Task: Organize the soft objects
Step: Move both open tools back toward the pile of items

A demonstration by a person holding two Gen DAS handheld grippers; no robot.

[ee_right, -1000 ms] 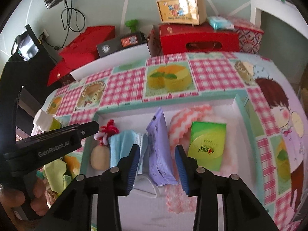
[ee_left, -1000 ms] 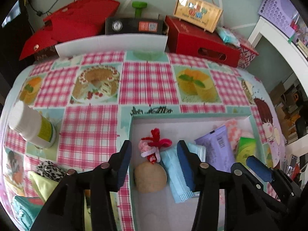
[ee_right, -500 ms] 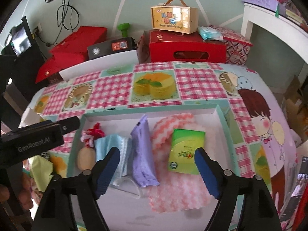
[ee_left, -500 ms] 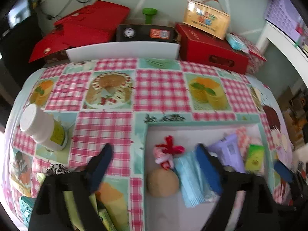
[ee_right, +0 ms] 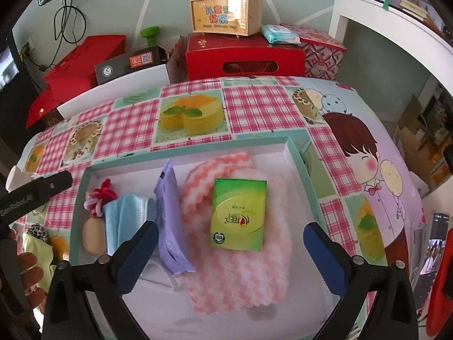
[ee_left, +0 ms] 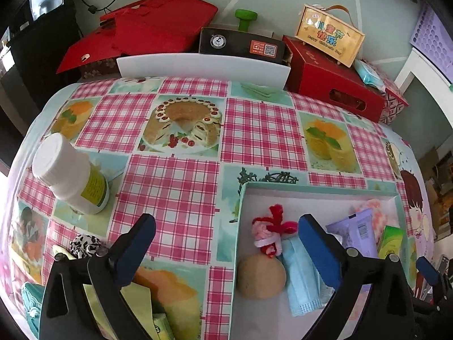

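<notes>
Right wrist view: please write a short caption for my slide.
Open right gripper above a tray holding a green packet on a pink cloth.

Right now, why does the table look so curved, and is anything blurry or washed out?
Left wrist view: fisheye lens bows the checked tablecloth; dark corners; white bottle sharp. Right wrist view: same bulging, the tray edges bend; green packet crisp; bright daylight washes out the white shelf.

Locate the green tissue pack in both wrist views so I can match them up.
Left wrist: green tissue pack at the tray's far right, partly hidden.
Right wrist: centre, lying on the pink-and-white cloth.
Shared landmark: purple pouch just left of it.
</notes>
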